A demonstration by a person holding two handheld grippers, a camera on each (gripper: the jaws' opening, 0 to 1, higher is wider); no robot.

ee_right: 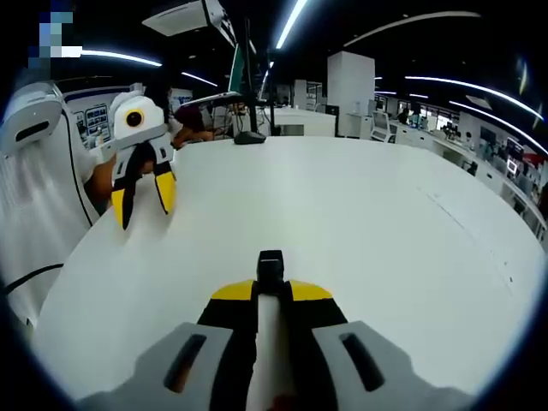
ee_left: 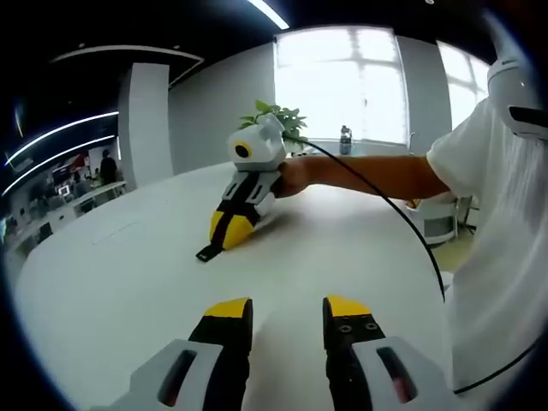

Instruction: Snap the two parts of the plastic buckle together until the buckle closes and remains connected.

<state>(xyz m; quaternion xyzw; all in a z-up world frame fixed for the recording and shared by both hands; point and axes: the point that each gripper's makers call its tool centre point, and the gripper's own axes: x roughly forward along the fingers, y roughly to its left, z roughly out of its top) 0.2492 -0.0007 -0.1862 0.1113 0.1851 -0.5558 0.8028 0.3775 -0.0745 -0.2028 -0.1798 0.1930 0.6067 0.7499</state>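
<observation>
In the right gripper view my right gripper [ee_right: 271, 289] is shut on a black plastic buckle part [ee_right: 271, 266], which sticks out past the yellow fingertips over the white table [ee_right: 368, 223]. The left gripper view has that same right gripper [ee_left: 228, 231] low on the table with the black buckle part [ee_left: 208, 253] at its tip. My left gripper [ee_left: 287, 310] stands open above the table with nothing between its fingers; it also appears in the right gripper view as the left gripper [ee_right: 142, 202], held up at the table's left edge. A second buckle part is not visible.
A large white table [ee_left: 111, 282] carries both grippers. A person in a white shirt [ee_left: 497, 223] stands at its side, with a black cable [ee_left: 402, 214] trailing from the right gripper. A potted plant [ee_left: 276, 116] and a bottle [ee_left: 345, 139] stand at the far edge. Desks lie beyond.
</observation>
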